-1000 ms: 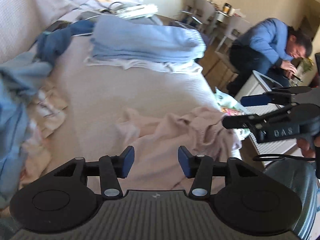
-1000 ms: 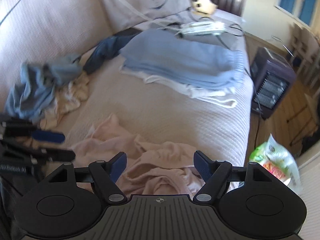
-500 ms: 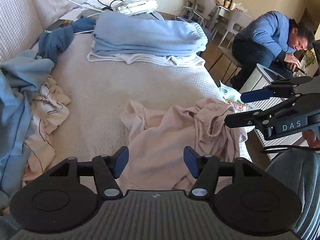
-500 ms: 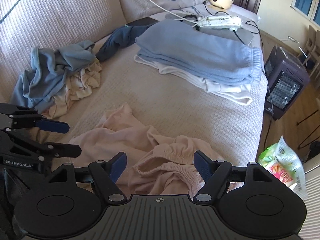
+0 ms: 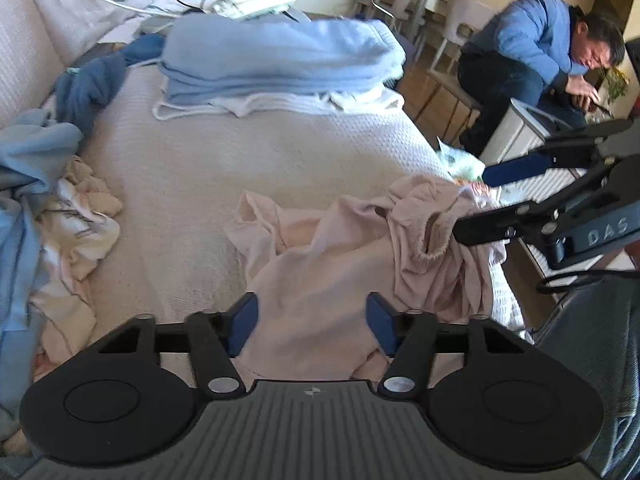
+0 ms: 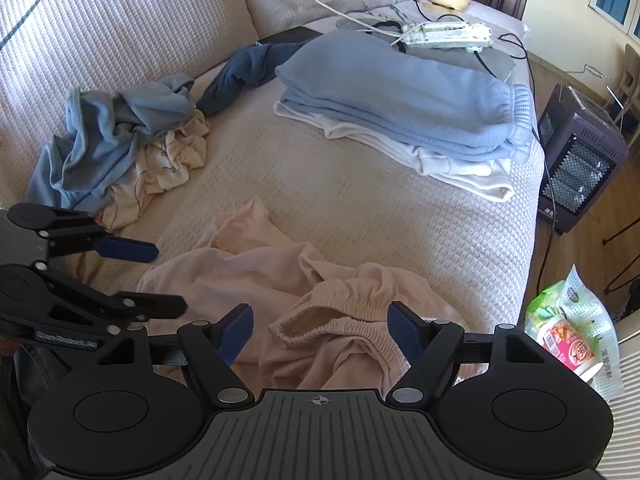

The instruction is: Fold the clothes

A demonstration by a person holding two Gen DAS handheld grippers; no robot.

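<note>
A: Left wrist view, materials?

B: The left gripper sits at bottom centre, its jaws closing, blue pads apart, with the pink garment lying between and below them; no pad presses the cloth. The garment is soft, crumpled knit, with a gathered elastic opening at centre right. The sofa cover is a cream waffle weave. In the upper centre, a folded blue ribbed garment rests on folded white fabric.

A: Obscured items?

B: The right gripper enters from the right edge, cut off by the frame. A seated person at upper right is partly hidden. The left-edge laundry heap is blurred.

A: Right wrist view?

B: The right gripper stands wide, with the elastic waistband bunched between its pads, untouched. The left gripper shows at the left edge, body cropped. A white power strip lies at upper centre; a mesh-front heater is at the right edge, and a printed plastic bag at lower right.
</note>
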